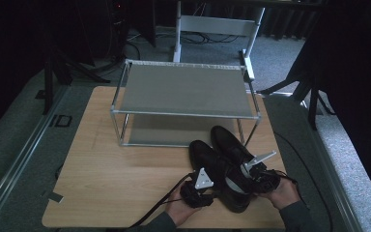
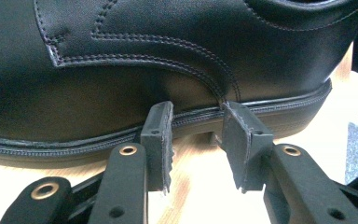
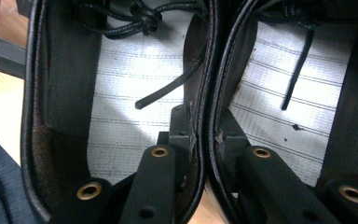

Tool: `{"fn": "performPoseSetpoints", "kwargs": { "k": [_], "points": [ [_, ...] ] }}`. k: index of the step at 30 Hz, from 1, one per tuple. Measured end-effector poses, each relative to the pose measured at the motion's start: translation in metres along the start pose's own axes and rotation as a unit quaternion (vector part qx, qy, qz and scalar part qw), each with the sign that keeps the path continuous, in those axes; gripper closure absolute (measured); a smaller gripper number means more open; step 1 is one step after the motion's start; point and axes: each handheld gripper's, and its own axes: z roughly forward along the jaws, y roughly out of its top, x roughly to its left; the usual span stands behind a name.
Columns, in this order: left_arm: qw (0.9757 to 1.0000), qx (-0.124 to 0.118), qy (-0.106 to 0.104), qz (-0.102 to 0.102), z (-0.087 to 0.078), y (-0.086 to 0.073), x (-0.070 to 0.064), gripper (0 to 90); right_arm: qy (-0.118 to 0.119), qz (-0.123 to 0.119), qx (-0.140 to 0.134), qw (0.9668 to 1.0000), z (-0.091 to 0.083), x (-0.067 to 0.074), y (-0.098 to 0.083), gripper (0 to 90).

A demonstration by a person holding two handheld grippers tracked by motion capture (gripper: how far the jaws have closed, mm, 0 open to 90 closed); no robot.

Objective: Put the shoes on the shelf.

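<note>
right tool [image 3: 200,135] clamps the touching inner walls of both shoes [image 3: 207,70] between its jaws. left tool [image 2: 198,140] stands open against the left shoe's sole [image 2: 261,109].

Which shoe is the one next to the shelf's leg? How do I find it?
Find the wooden table, then the grey two-level metal shoe rack on it. Two black leather lace-up shoes sit side by side in front of its right end; yours is the right-hand shoe, whose toe reaches nearest the rack's right front leg.

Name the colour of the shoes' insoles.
Light grey insoles, clearest in the right gripper view.
</note>
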Motion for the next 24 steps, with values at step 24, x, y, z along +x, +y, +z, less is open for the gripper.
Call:
{"fn": "performPoseSetpoints", "kwargs": {
  "k": [24],
  "points": [
    [0.9988, -0.023, 0.022, -0.038, -0.017, -0.003, 0.021, 63.0, 0.005, 0.002, -0.042, 0.9991, 0.006, 0.011, 0.017, 80.7]
  ]
}}
